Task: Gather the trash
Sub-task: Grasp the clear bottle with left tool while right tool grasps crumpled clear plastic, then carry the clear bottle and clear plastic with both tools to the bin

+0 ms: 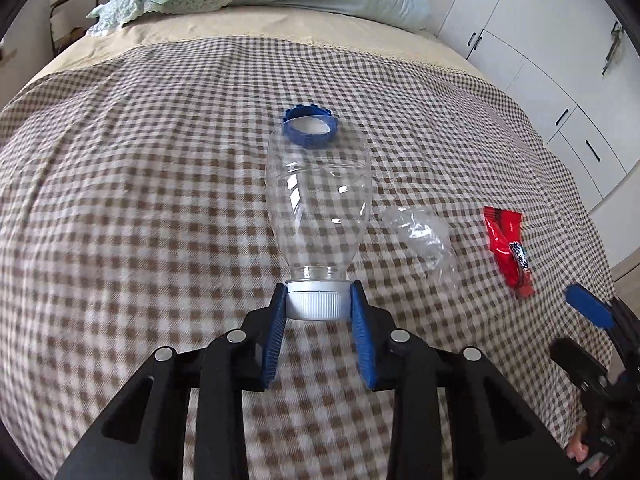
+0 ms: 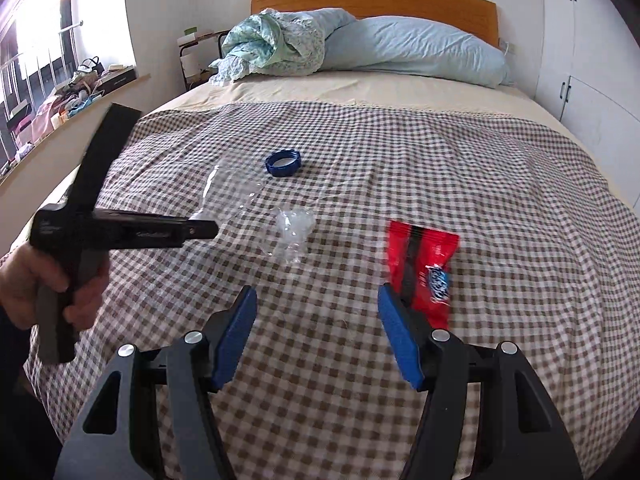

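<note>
The left gripper point(image 1: 318, 300), its ribbed blue pads pinched on the ridged white cap point(image 1: 315, 304) of a clear plastic bottle top point(image 1: 318, 204), holds it over the checked blanket point(image 1: 140, 200). Beyond lies a blue ring lid point(image 1: 310, 128); beside it, crumpled clear film point(image 1: 420, 236). The right gripper point(image 2: 318, 320) gapes empty, touching nothing, just beside a glossy red wrapper point(image 2: 420, 264).

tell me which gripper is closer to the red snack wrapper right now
Right. The right gripper hangs open just in front of the red snack wrapper, one fingertip at its near edge. The left gripper is farther off, closed on the white cap of the clear bottle.
</note>
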`<state>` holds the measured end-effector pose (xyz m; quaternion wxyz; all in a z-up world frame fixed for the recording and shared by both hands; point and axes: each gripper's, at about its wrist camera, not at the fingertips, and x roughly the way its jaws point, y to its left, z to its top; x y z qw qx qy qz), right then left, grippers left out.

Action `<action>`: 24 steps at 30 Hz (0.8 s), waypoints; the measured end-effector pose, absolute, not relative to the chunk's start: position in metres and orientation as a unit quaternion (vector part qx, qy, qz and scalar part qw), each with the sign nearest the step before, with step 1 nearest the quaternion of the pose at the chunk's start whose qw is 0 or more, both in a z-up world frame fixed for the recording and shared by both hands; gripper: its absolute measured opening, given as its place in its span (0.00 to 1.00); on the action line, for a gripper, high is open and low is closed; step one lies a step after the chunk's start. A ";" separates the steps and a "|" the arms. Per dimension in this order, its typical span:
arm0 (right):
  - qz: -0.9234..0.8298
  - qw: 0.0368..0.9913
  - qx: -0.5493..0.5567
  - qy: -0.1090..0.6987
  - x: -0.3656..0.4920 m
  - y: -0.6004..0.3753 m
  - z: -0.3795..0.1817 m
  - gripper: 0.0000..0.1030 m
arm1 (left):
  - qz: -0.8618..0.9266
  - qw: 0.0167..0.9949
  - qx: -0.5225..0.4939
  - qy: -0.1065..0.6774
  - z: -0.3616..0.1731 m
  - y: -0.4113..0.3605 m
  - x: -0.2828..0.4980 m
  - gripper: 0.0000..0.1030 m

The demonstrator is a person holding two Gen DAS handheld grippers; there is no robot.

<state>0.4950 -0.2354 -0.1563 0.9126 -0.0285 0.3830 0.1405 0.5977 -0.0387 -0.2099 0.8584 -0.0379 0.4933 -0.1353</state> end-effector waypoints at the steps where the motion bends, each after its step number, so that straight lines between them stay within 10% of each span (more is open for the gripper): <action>1: 0.145 0.912 -0.029 0.383 0.505 -0.228 -0.159 0.59 | -0.136 0.864 -0.035 0.484 -0.202 -0.034 0.586 0.28; 8: 0.124 0.891 -0.029 0.436 0.578 -0.194 -0.191 0.47 | -0.127 0.893 -0.067 0.427 -0.157 -0.005 0.553 0.28; 10: 0.115 0.882 -0.020 0.456 0.591 -0.193 -0.200 0.24 | -0.124 0.895 -0.071 0.423 -0.154 -0.001 0.550 0.28; 24: 0.095 0.908 -0.021 0.408 0.507 -0.211 -0.143 0.21 | -0.118 0.902 -0.078 0.409 -0.141 0.001 0.524 0.28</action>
